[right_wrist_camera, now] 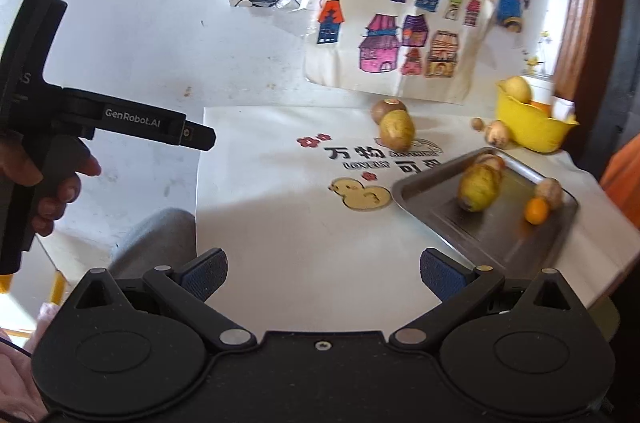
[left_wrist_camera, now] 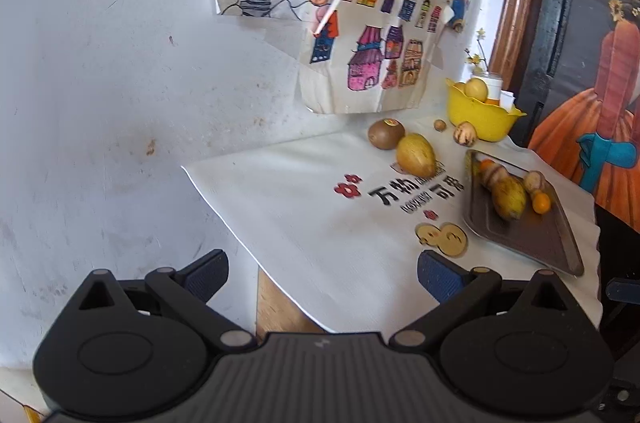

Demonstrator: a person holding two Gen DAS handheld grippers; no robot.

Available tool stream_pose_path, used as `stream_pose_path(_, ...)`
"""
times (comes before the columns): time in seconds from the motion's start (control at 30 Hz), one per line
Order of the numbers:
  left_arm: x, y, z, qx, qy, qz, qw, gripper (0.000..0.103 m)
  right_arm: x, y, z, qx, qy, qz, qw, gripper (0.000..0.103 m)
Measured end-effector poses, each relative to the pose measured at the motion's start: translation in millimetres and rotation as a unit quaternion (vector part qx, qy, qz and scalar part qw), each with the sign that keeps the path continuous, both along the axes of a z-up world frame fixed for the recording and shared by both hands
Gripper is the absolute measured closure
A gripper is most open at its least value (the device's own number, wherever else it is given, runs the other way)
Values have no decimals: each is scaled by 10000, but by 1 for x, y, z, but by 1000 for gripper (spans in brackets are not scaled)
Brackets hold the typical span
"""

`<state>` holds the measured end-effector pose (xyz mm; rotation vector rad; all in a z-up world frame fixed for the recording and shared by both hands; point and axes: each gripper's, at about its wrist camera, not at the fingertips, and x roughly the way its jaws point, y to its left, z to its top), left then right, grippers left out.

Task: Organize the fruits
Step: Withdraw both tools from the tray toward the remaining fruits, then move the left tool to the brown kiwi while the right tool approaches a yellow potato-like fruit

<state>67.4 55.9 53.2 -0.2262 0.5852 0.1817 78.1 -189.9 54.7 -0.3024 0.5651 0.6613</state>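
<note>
Both claws are hanging spread wide and empty over the near edge of the tabletop: left gripper (left_wrist_camera: 322, 277), right gripper (right_wrist_camera: 323, 277). Neither is touching any fruit.

Judging progress as partly done. The metal tray (right_wrist_camera: 440, 219) is sitting at the right edge of the white cloth (right_wrist_camera: 280, 231) and is already holding several pieces: a yellow-green oval fruit (right_wrist_camera: 478, 189), a small orange one (right_wrist_camera: 536, 210), a brownish round one (right_wrist_camera: 550, 191) touching it, and another at the tray's far rim, blurred. The yellow bowl (right_wrist_camera: 532, 131) at the far right corner is also carrying a pale round fruit (right_wrist_camera: 517, 88) plus something orange.

Still lying loose on the cloth near the far edge: a kiwi (left_wrist_camera: 386, 135) touching a yellow oval fruit (left_wrist_camera: 416, 155), and two small brown pieces (left_wrist_camera: 464, 134) just beside the bowl.

A hand (right_wrist_camera: 52, 191) is gripping the left tool's handle off the left edge. Sorting likely needs four more picks.
</note>
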Motion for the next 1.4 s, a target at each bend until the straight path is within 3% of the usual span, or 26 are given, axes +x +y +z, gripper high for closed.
stream_pose_path(0.37,60,31,-1,-45,144,116,9998,0,64,15,17,-22,-40,259,9997,1)
stream_pose_path(0.67,109,40,-13,-185,336,24,9993,0,94,16,-8,-178,-58,174,9997,1)
stream_pose_path(0.87,148,41,-10,-174,349,-185,9991,0,114,19,-14,-437,-272,403,9979,1)
stream_pose_path(1.13,220,23,9,494,3,-969,9941,0,168,32,-6,-857,-746,712,9910,1)
stream_pose_path(1.3,266,17,0,353,131,-1403,9894,0,208,41,-11,-917,-511,809,9912,1)
stream_pose_path(1.4,287,21,-9,-50,266,-1375,9901,0,232,46,-16,-823,-233,744,9936,4)
